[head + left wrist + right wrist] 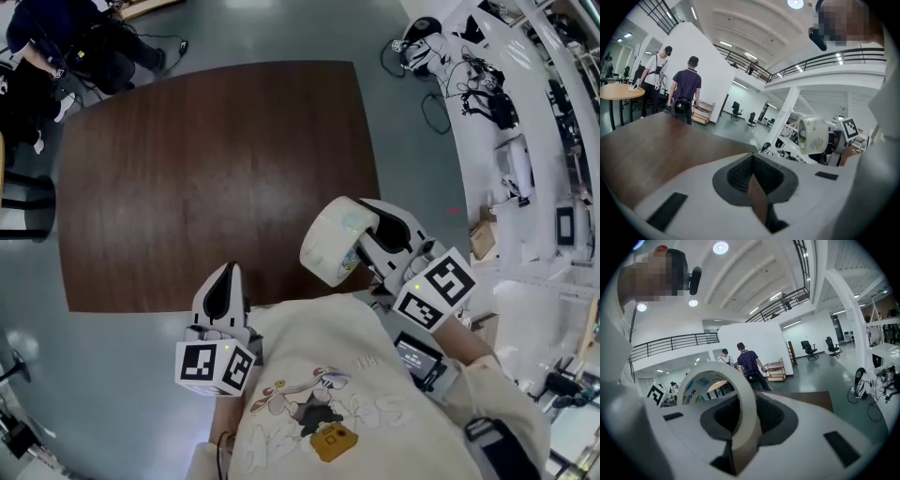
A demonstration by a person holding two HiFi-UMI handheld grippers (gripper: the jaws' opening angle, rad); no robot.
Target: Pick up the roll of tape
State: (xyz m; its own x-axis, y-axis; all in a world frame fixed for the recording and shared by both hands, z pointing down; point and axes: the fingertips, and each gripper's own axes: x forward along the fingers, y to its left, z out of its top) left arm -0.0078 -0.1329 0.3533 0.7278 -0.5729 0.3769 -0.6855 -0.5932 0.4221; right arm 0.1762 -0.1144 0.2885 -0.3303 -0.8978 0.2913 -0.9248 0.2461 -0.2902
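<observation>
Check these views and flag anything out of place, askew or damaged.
Nothing stands out. The roll of tape is clamped by its wall in the right hand-held gripper, up off the brown table and looking intact. The left hand-held gripper is shut and empty.

Cream sweatshirt (319, 366), white left hand-held gripper (225, 277)
</observation>
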